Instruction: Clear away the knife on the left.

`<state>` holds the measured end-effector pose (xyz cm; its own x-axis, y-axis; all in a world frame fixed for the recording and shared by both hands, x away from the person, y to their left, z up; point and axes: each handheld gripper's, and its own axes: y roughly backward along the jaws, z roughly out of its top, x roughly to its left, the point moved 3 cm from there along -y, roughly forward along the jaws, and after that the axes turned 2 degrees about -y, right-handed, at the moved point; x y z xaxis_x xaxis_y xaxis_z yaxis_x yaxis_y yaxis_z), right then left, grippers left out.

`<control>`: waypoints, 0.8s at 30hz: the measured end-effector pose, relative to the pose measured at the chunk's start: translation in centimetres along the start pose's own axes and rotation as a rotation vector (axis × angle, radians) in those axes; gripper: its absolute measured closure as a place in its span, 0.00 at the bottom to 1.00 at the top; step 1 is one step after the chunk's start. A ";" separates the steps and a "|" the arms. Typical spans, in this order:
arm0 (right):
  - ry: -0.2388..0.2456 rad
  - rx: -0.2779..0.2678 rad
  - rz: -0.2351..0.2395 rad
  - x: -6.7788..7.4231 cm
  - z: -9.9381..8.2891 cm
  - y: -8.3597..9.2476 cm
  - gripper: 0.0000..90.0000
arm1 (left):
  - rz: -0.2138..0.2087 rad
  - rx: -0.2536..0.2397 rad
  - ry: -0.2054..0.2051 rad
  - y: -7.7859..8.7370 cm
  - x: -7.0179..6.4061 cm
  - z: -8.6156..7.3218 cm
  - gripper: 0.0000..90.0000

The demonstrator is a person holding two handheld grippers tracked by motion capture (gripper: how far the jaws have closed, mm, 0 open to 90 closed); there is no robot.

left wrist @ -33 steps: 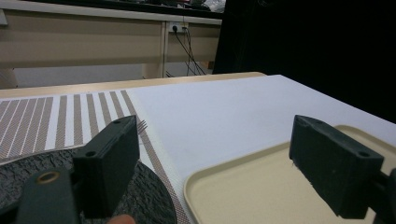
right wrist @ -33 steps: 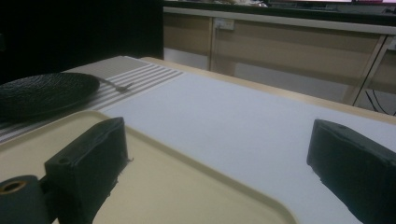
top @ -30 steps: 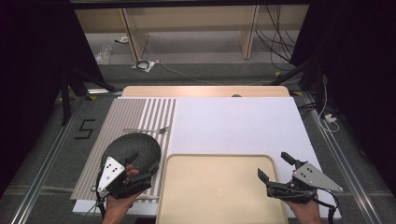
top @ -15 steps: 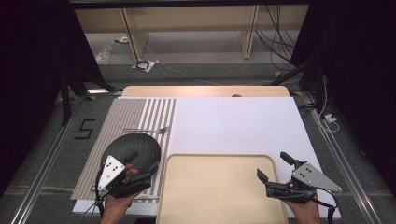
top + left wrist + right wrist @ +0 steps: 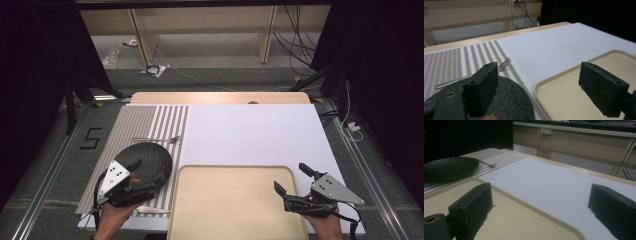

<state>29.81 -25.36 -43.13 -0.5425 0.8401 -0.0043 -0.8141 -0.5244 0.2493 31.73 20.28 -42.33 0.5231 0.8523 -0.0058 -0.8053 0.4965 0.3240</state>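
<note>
Meanwhile, the left gripper is hovering at the near left, over the near edge of the black plate, its jaws spread apart and grasping nothing. Compared with a second ago, it is sitting almost where it was, so the plate is remaining on the striped mat, untouched. The fork is lying just beyond the plate. The right gripper is waiting, jaws released, at the near right edge of the beige tray. Judging by this, moving the plate is not yet under way.
</note>
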 end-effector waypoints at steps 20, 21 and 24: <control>-0.002 0.006 0.021 0.1 0.0 -0.2 0.07 | -0.020 0.328 -0.115 2.4 3.6 -0.8 0.20; -0.003 0.008 0.022 0.1 0.0 -0.2 0.07 | -0.021 0.351 -0.118 2.5 3.8 -1.0 0.20; 0.001 0.013 0.027 0.1 0.0 -0.2 0.07 | -0.011 0.385 -0.125 2.8 4.4 -1.3 0.21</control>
<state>29.93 -25.14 -43.21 -0.5647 0.8253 0.0018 -0.7961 -0.5453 0.2624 31.39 25.59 -42.73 0.5805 0.8086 0.0965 -0.6484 0.3873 0.6554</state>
